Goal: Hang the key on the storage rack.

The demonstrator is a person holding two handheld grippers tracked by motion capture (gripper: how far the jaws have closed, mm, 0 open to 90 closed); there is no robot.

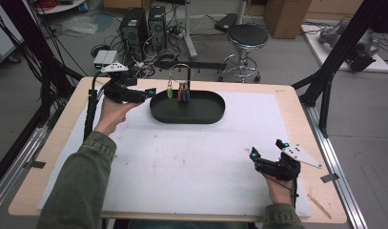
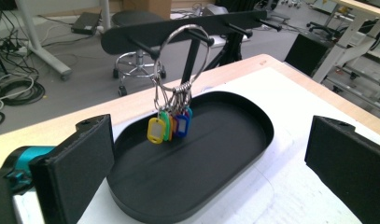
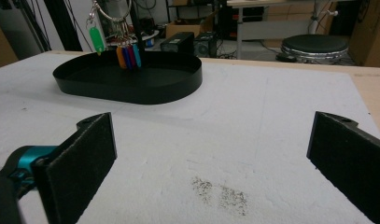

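Right claw (image 1: pixel 267 151), jaws released, rests near the table's (image 1: pixel 287 98) near right corner. Left claw (image 1: pixel 151 91), likewise spread and empty, hovers beside the black tray (image 1: pixel 206 114) toward the far left. Key ring (image 2: pixel 180 56) with coloured tags (image 2: pixel 156 129) hangs from the rack peg (image 2: pixel 197 36) above the tray: light, stiff, slippery wire, loosely swinging; best pinched at the ring's lower arc.

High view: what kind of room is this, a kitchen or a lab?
Probably a robotics lab or workshop: computer towers with tangled cables on the floor, a round stool, and a black metal frame around the table.
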